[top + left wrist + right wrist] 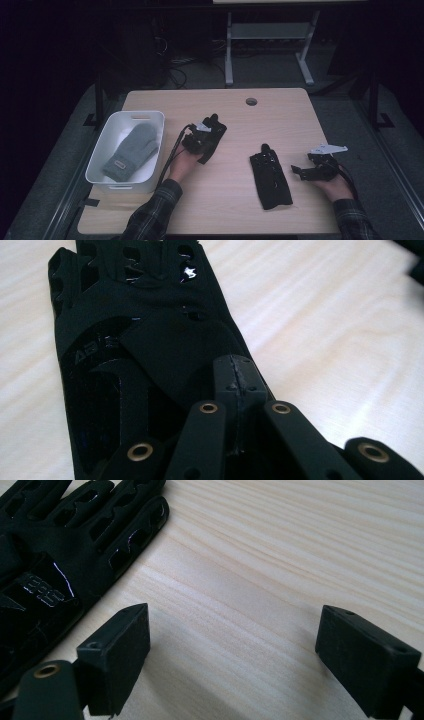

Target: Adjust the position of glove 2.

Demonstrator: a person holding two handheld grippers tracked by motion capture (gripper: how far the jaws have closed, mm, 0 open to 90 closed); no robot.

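Gloves are being sorted: the left tool point(204, 134) is seen pinched fully together on the black glove point(150, 340), which is held just above the surface point(240, 200) right of the white bin point(100, 165), where a grey mitten point(131, 151) lies. The glove should be lifted clear of the rim before it is carried left and let go. The right tool point(232, 645) is held wide apart, with nothing in it, right of the second black glove point(270, 175). The pale wooden surface is surrounded by a dark room; a grey frame point(270, 35) is seen far behind.
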